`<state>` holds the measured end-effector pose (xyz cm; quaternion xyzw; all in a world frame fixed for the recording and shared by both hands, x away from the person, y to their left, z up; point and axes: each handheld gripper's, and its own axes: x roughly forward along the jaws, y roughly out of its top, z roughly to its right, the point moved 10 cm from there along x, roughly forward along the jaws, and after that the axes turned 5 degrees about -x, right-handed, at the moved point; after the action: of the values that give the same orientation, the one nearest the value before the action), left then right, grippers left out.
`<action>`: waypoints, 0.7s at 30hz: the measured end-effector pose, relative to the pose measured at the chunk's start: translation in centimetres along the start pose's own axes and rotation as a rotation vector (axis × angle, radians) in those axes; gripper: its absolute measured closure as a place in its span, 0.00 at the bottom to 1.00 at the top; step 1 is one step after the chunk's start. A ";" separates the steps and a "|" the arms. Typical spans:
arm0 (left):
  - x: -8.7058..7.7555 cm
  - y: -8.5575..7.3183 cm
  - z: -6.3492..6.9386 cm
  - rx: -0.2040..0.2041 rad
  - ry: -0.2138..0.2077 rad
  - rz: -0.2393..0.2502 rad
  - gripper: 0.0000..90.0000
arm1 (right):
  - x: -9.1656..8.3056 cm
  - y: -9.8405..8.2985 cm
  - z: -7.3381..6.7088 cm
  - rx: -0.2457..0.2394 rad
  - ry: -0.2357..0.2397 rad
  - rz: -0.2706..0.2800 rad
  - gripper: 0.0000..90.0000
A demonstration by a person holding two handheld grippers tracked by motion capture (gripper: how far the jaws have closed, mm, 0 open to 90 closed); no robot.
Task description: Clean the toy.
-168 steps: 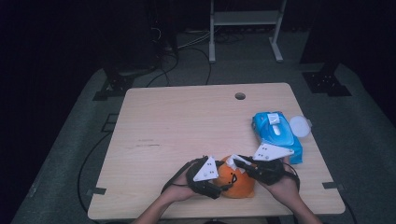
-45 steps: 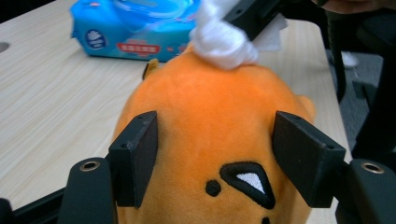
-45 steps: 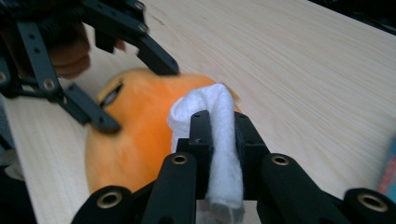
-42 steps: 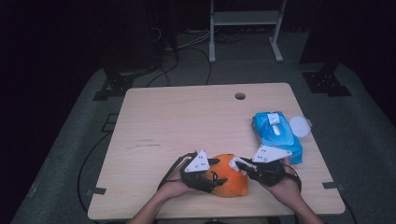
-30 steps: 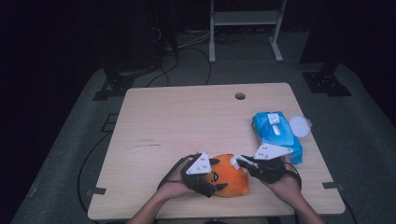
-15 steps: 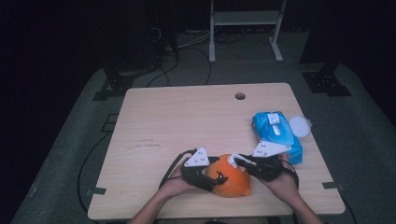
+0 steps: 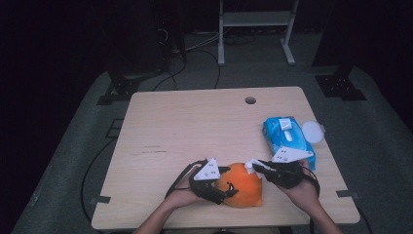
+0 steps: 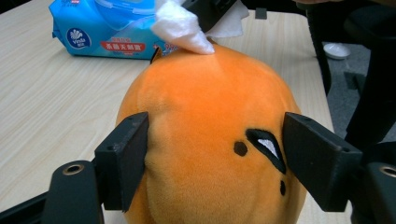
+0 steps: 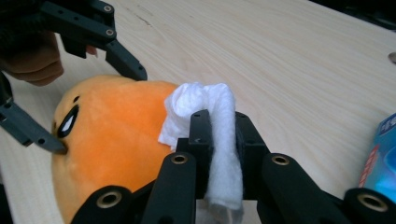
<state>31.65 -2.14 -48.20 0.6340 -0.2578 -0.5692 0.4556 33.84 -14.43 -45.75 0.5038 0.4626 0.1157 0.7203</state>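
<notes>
While on toy (image 8: 210,140), left claw (image 8: 215,158) half-open.

The far half and the left side of the table (image 7: 195,126) are bare, so a hand passes there freely. On the right edge, the blue wipes pack (image 7: 287,139) and a white lid (image 7: 312,131) block the way.

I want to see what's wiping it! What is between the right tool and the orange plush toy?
A white wipe. The right tool pinches it against the orange plush toy, as the right gripper view shows.
</notes>
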 end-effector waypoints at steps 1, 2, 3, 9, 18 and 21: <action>-0.1 0.2 -0.1 -0.013 -0.011 0.007 0.21 | 0.0 -0.1 -0.3 -0.010 0.010 0.000 0.88; -0.3 0.5 -0.1 -0.035 -0.024 0.021 0.19 | 0.1 -0.1 -0.7 -0.019 0.018 -0.002 0.88; -0.6 0.7 -0.3 -0.059 -0.036 0.038 0.17 | 0.2 -0.1 -1.1 -0.030 0.027 -0.004 0.88; -0.4 0.3 -1.4 -0.157 -0.038 0.011 0.08 | -0.1 0.3 -3.2 -0.099 0.086 0.004 0.88; 0.9 -0.8 -1.1 -0.280 -0.116 -0.080 0.27 | 0.0 0.4 -3.2 -0.103 0.077 0.001 0.88; 0.3 1.3 -1.0 -0.194 -0.040 0.044 0.34 | -0.4 0.8 -2.8 -0.096 0.040 0.018 0.88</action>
<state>32.89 -2.68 -47.23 0.5694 -0.2245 -0.5940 0.5220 31.68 -12.54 -45.03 0.4703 0.4665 0.1543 0.7331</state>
